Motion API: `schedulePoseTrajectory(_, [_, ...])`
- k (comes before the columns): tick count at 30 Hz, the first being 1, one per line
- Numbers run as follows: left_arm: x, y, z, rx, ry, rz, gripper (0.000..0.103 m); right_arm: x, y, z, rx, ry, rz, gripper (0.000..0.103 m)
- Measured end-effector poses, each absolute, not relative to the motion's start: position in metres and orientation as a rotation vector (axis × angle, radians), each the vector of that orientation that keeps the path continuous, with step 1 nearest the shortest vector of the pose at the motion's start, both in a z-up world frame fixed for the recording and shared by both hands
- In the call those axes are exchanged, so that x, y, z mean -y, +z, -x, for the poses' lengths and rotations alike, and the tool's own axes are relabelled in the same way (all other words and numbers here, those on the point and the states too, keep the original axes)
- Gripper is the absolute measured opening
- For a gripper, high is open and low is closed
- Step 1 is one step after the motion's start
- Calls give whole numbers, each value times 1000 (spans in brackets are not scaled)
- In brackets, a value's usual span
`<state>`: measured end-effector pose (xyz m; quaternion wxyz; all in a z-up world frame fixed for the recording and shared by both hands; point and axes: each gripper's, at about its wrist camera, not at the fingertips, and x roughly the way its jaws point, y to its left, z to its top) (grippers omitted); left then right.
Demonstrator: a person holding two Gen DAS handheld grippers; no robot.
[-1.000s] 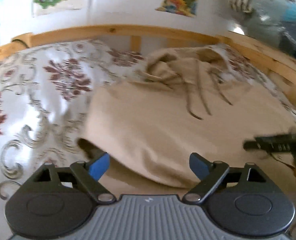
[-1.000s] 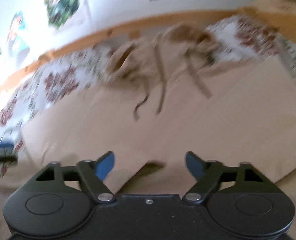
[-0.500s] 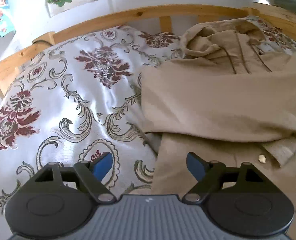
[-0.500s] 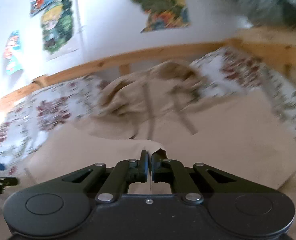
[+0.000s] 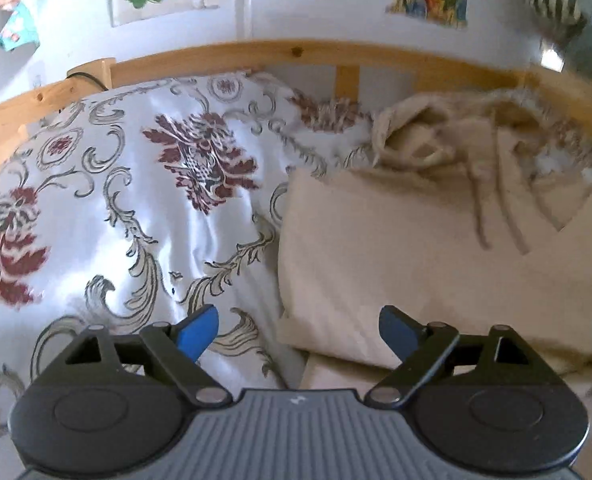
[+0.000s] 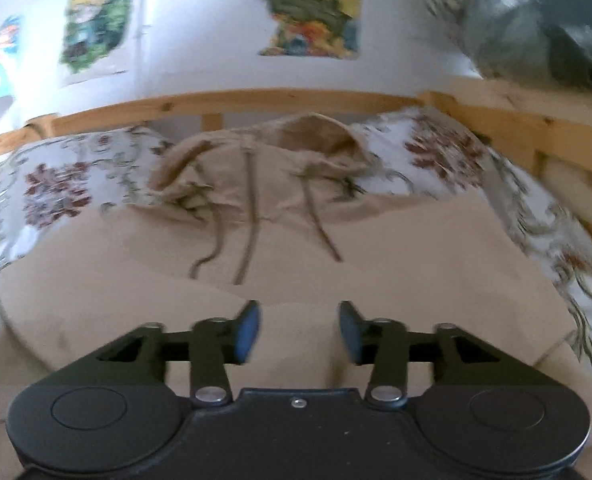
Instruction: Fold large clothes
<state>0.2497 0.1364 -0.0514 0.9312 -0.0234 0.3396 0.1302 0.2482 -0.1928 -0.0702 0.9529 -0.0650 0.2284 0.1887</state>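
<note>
A beige hooded sweatshirt (image 6: 335,248) lies on the bed, hood (image 6: 315,136) toward the headboard, drawstrings (image 6: 252,216) trailing down its chest. A sleeve is folded across the body. In the left wrist view the sweatshirt (image 5: 415,248) fills the right half. My left gripper (image 5: 297,330) is open and empty, above the sweatshirt's left folded edge. My right gripper (image 6: 299,330) is open and empty, just above the folded fabric near the front.
A white bedspread with dark red flowers (image 5: 136,200) covers the bed. A wooden bed rail (image 5: 296,50) runs along the back and the right side (image 6: 535,132). Posters (image 6: 307,8) hang on the white wall.
My right gripper was shut on the fabric half a second ago and has opened and let go. My left gripper stayed open and shifted along the sweatshirt's left edge.
</note>
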Motion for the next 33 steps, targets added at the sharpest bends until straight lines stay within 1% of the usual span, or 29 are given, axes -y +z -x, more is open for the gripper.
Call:
schedulePoseTrajectory(1, [-134,-55,-257,-714,277,29,90,186,-71,-244,-464,408,167,68])
schedulePoseTrajectory(2, [-132,-60,-263,-731,275,12,90,180,-73,-241,-471,424,199,71])
schedulePoseTrajectory(6, [-129,-82,-276,-830,281,-51,89,164,-97,-243,-549,407,331,72])
schedulePoseTrajectory(8, [-131,-87,-275,-829,278,-36,89,163,-108,-244,-540,398,365,75])
schedulePoseTrajectory(9, [-133,-88,-274,-828,279,-21,89,162,-110,-245,-538,392,368,77])
schedulePoseTrajectory(11, [-137,-85,-272,-830,281,14,89,162,-107,-246,-535,386,363,77])
schedulePoseTrajectory(14, [-138,-74,-261,-809,277,24,90,163,-96,-238,-481,414,339,77])
schedulePoseTrajectory(15, [-138,-68,-258,-803,274,24,90,163,-93,-237,-478,435,326,80])
schedulePoseTrajectory(16, [-138,-62,-254,-798,268,25,91,161,-91,-236,-483,451,323,85])
schedulePoseTrajectory(17, [-137,-55,-251,-796,265,25,92,159,-91,-235,-493,462,328,87])
schedulePoseTrajectory(21, [-135,-14,-245,-784,238,35,93,161,-85,-234,-502,477,313,88])
schedulePoseTrajectory(23, [-136,14,-245,-779,239,49,97,167,-76,-233,-480,470,277,93])
schedulePoseTrajectory(24, [-137,30,-246,-781,241,56,97,171,-70,-232,-463,460,257,98])
schedulePoseTrajectory(25, [-138,48,-249,-785,245,57,99,175,-63,-232,-440,450,235,100])
schedulePoseTrajectory(27, [-137,83,-257,-785,253,25,102,184,-50,-228,-395,436,198,102])
schedulePoseTrajectory(30, [-135,125,-278,-740,261,-23,102,197,-34,-226,-330,396,151,102])
schedulePoseTrajectory(33, [-137,133,-305,-652,259,-24,102,210,-20,-230,-304,335,125,102])
